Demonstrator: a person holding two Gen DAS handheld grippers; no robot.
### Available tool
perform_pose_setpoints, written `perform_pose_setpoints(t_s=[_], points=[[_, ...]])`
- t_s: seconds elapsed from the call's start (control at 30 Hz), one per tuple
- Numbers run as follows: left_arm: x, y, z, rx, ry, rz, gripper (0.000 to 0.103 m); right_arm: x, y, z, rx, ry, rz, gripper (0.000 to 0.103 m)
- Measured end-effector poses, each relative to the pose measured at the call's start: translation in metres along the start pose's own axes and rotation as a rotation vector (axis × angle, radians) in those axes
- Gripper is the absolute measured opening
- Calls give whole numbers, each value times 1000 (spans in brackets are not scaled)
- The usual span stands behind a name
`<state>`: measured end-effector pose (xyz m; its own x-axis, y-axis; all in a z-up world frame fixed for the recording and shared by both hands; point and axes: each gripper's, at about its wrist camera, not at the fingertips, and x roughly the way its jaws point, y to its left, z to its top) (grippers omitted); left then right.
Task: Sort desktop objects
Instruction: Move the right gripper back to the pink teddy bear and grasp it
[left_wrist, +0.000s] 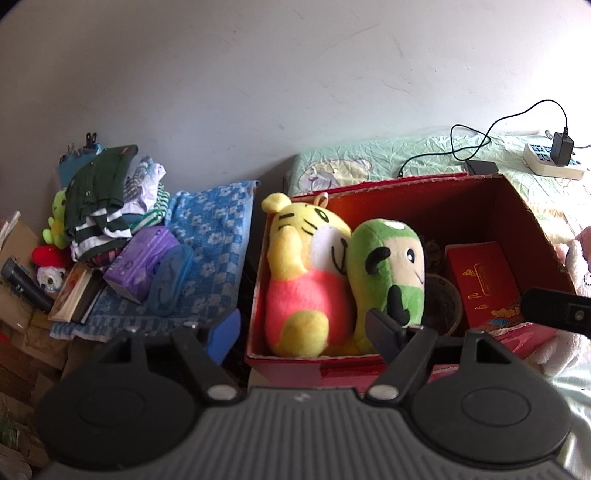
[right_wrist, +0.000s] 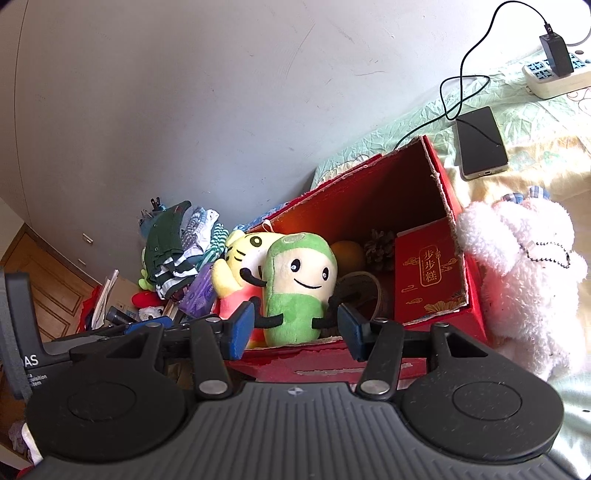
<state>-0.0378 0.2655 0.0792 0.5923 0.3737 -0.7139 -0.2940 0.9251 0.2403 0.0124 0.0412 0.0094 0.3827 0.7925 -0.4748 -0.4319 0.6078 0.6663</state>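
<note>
Inside the red box (right_wrist: 448, 192) the yellow tiger toy (left_wrist: 303, 280) and green toy (right_wrist: 299, 288) already lie, while the pink plush (right_wrist: 524, 280) waits just outside its right wall; both the left tongs (left_wrist: 299, 332) and right tongs (right_wrist: 295, 328) stand apart, empty.

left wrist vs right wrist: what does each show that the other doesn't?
Left wrist only: the blue towel and the purple pack lying on it. Right wrist only: the whole phone, an orange in the box, and most of the white plush beside it. Both: red box, tiger plush, green plush, both grippers open.
</note>
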Motion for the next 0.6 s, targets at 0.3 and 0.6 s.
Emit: perform_pose_setpoints(t_s=[0.3,0.6], points=[[0,-19,1,-15,20,-43,80,-34,-16,-1,-5,-27,-76,55],[-10,-66,13,11,19,-58,81,-70,-60,-3,43,-29,-147,55]])
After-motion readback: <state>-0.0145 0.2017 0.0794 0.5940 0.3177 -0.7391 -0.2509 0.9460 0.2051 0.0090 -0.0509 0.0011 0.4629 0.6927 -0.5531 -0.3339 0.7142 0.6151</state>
